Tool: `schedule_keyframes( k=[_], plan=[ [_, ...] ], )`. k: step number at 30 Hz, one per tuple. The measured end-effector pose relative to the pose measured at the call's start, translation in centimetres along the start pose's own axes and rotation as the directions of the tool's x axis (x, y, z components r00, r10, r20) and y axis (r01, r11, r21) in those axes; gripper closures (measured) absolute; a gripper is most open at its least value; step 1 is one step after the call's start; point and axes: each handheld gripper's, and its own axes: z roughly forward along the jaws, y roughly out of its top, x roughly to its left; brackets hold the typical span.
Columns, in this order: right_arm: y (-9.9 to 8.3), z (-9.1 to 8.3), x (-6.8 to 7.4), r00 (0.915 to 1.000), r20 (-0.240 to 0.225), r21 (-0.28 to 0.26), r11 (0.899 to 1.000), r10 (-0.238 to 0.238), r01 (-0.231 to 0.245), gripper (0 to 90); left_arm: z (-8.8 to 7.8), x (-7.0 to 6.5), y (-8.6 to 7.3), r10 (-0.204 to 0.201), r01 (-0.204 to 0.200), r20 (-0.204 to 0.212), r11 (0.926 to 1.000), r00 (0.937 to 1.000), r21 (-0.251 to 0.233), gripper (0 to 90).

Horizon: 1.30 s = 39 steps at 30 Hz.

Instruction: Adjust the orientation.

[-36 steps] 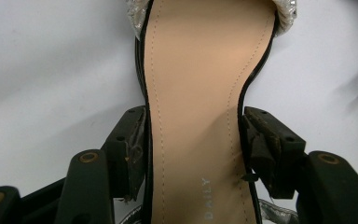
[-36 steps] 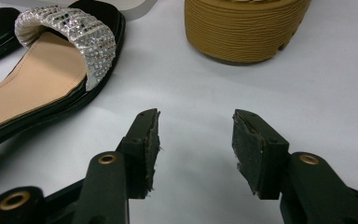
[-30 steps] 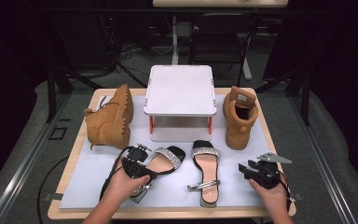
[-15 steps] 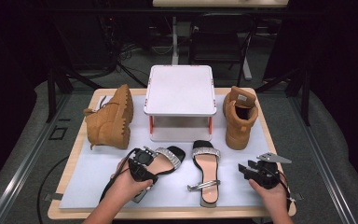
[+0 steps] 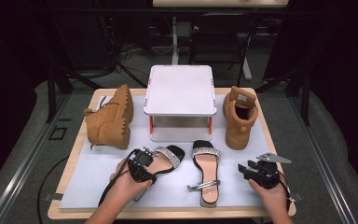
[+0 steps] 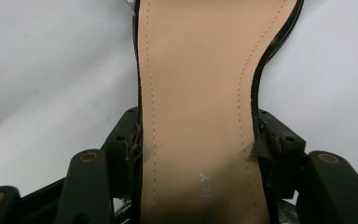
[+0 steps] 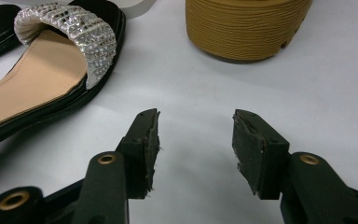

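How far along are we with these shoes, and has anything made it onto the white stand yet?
Nothing looks finished: the white stand is bare on top, and both boots sit beside it on the mat. In hand: the left gripper has its fingers against both sides of the left sandal, which lies on the mat. The right gripper is open, holding nothing, beside the right sandal. All four shoes are left.

A: How much of the left sandal (image 5: 164, 158) is covered, seen from above?

B: Its heel end lies under the left gripper (image 5: 142, 169) and the hand. In the left gripper view the picture's top edge cuts off its toe, and the insole print is too blurred to read.

A: And beside that sandal?

B: The right sandal (image 7: 42, 74) runs off the left edge of the right gripper view; the boot (image 7: 244, 25) past it shows just its sole.
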Motion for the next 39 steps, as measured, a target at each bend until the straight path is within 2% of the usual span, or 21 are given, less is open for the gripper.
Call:
schedule_keyframes(
  k=[16, 21, 25, 26, 30, 35, 39],
  plan=[
    [0.0, 0.1, 0.1, 1.0000, 0.000, 0.002, 1.000, 0.001, -0.001, 50.3, -0.1, 2.2, -0.6, -0.055, 0.054, -0.016, 0.9982, 0.9984, -0.024, 42.2],
    [0.1, -0.3, 0.8, 0.9985, 0.050, -0.023, 1.000, -0.019, 0.020, 45.6, 0.0, 2.4, -0.6, -0.063, 0.063, -0.008, 0.9975, 0.9980, -0.033, 42.0],
    [0.4, -0.5, 1.7, 0.9980, 0.055, -0.002, 1.000, -0.031, 0.031, 37.1, 0.0, 2.5, -0.6, -0.053, 0.054, 0.004, 0.9981, 0.9986, -0.029, 41.5],
    [0.5, -0.4, 1.9, 0.9986, 0.044, 0.001, 1.000, -0.030, 0.030, 35.0, 0.0, 2.5, -0.6, -0.050, 0.051, 0.005, 0.9983, 0.9987, -0.031, 41.2],
    [1.2, -0.6, 3.2, 0.9989, 0.034, 0.037, 0.999, -0.032, 0.030, 26.9, -0.2, 2.8, -0.7, -0.060, 0.061, 0.036, 0.9969, 0.9976, -0.049, 40.4],
    [2.5, -1.2, 5.3, 1.0000, 0.000, 0.048, 0.999, -0.007, 0.007, 23.8, -0.5, 3.2, -0.8, -0.067, 0.072, 0.081, 0.9955, 0.9945, -0.062, 37.8],
    [3.7, -0.8, 7.0, 0.9994, -0.034, 0.080, 0.997, 0.010, -0.007, 22.7, -0.6, 3.4, -0.8, -0.065, 0.071, 0.089, 0.9953, 0.9939, -0.066, 36.7]
  ],
)
